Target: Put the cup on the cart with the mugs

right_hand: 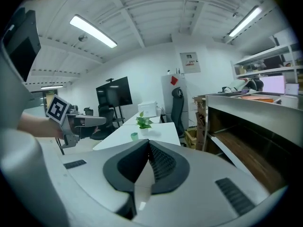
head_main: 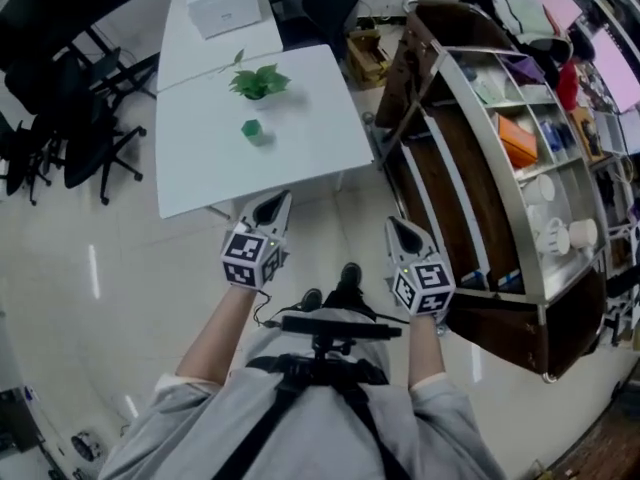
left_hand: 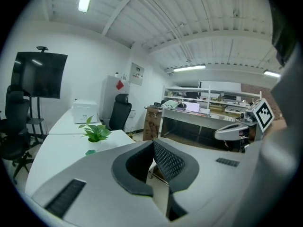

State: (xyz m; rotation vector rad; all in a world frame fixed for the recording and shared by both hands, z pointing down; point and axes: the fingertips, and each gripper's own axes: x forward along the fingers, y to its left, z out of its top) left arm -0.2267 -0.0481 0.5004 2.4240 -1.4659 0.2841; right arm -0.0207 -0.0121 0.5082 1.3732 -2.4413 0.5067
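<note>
- The green cup [head_main: 251, 129] sits on the white table [head_main: 310, 143], just beside the potted plant [head_main: 258, 83] and well apart from both grippers. It is too small to tell its long axis or facing.
- The left gripper [head_main: 274, 202] and the right gripper [head_main: 403, 230] each have their pads pressed together, with nothing between them.
- Only the head view shows the white mugs [head_main: 582, 233] on the cart [head_main: 440, 183].
- The gripper views show just the cart's top and side.

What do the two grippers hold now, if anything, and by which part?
Nothing is held. The left gripper and the right gripper are shut and empty; the green cup stands on the white table, untouched.
</note>
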